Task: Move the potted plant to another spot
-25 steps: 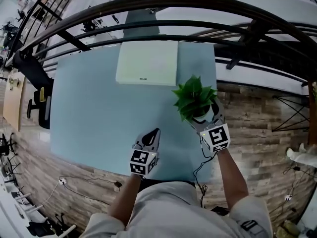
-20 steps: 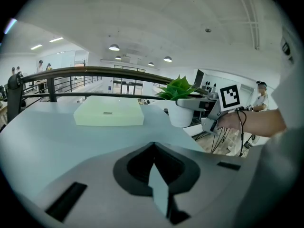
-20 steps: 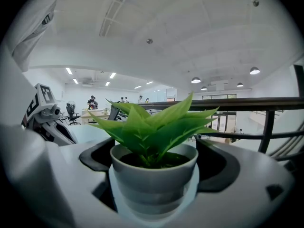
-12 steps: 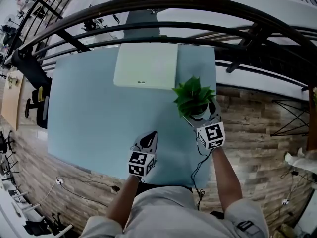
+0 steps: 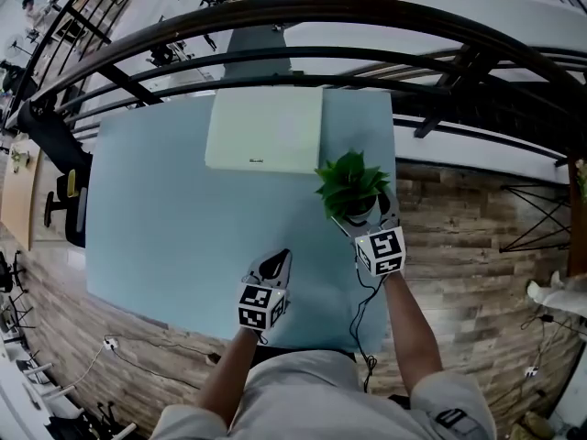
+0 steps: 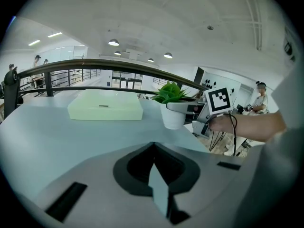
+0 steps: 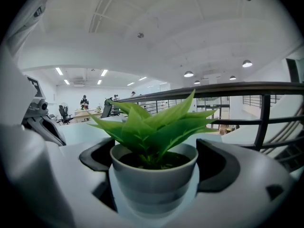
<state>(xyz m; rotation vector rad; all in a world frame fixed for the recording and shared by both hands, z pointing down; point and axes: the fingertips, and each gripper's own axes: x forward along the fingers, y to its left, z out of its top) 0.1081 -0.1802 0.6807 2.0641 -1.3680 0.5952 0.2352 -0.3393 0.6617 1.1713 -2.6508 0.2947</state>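
White-potted and pinched in the right gripper (image 5: 362,214), the potted plant (image 5: 350,181) is near the table (image 5: 183,200) edge, where a slack squeeze could topple it, while the left gripper (image 5: 275,264) is pressed together, empty.

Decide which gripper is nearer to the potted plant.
Right. The right gripper holds the potted plant between its jaws; the left gripper, shut and empty, lies apart to its left, nearer the person.

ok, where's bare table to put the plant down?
Widest bare patch: left half of the table, left of the box and left gripper. Also the strip between them. Tight at the right edge, around plant and right gripper.
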